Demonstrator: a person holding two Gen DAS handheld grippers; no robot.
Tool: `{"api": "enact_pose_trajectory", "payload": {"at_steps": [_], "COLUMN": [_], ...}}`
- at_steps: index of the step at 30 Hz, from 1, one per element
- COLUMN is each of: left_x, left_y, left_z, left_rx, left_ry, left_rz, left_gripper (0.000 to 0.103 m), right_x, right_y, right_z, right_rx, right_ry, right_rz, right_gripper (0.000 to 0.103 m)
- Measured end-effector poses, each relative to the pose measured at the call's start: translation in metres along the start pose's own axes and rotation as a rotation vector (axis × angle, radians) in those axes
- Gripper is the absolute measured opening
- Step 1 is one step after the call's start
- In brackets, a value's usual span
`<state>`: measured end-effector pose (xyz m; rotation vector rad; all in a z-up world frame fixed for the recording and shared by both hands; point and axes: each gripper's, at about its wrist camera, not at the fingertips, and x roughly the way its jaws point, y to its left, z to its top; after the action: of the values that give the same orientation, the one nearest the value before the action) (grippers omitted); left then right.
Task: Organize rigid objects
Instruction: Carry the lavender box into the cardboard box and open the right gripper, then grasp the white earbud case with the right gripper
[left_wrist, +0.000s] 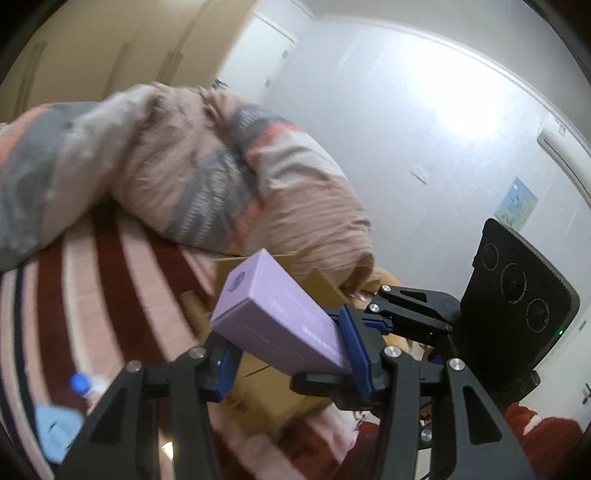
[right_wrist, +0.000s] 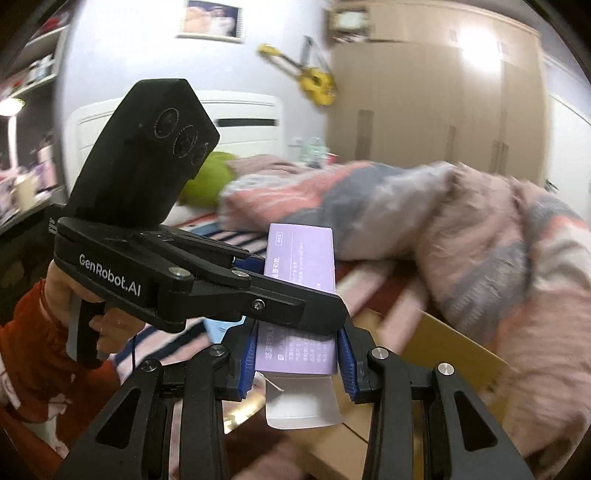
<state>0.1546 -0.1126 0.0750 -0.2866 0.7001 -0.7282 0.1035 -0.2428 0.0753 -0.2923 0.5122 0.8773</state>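
Observation:
A long lilac carton (left_wrist: 277, 314) with printed text is held in the air over a bed, above an open brown cardboard box (left_wrist: 269, 391). My left gripper (left_wrist: 291, 354) is shut on the carton's near end, blue pads on both sides. My right gripper (right_wrist: 299, 362) is also shut on the carton (right_wrist: 301, 295), at its end with an open white flap (right_wrist: 303, 406). Each gripper crosses the other's view: the right one comes in from the right (left_wrist: 413, 314), the left one from the left (right_wrist: 207, 284). The cardboard box (right_wrist: 436, 354) lies below the carton.
A rumpled pink and grey quilt (left_wrist: 177, 166) lies beside the box on a red and pink striped sheet (left_wrist: 110, 295). A blue-capped bottle (left_wrist: 85, 384) and a light blue object (left_wrist: 55, 428) lie at the lower left. A wardrobe (right_wrist: 443, 92), headboard (right_wrist: 240, 122) and green pillow (right_wrist: 207, 181) stand behind.

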Motion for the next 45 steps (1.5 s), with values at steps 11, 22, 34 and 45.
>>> {"api": "enact_pose_trajectory", "payload": {"at_steps": [11,22,34,45], "left_x": [0.113,0.022,-0.138,-0.137], "left_y": [-0.002,0.014,0.106,0.166], "left_z": [0.009,0.008,-0.083,-0.191], "left_rx": [-0.034,0.018,-0.068,-0.198], "left_ry": [0.197,0.046,-0.121,-0.048], "left_rz": [0.014,0.179,0.55,0.605], "left_gripper": [0.061,0.089,0.1,0.1], "right_x": [0.001,0.0,0.041,0.185], "right_y": [-0.076,-0.053,0.106,0.116], "right_z": [-0.042,-0.037,-0.011,-0.108], "right_rx": [0.132,0.107,-0.049,0.105], "right_ry": [0.202,0.193,0.115,0.463], "right_rz": [-0.14,-0.171,0.236,0.138], "right_gripper": [0.033,0.069,0.068,0.047]}}
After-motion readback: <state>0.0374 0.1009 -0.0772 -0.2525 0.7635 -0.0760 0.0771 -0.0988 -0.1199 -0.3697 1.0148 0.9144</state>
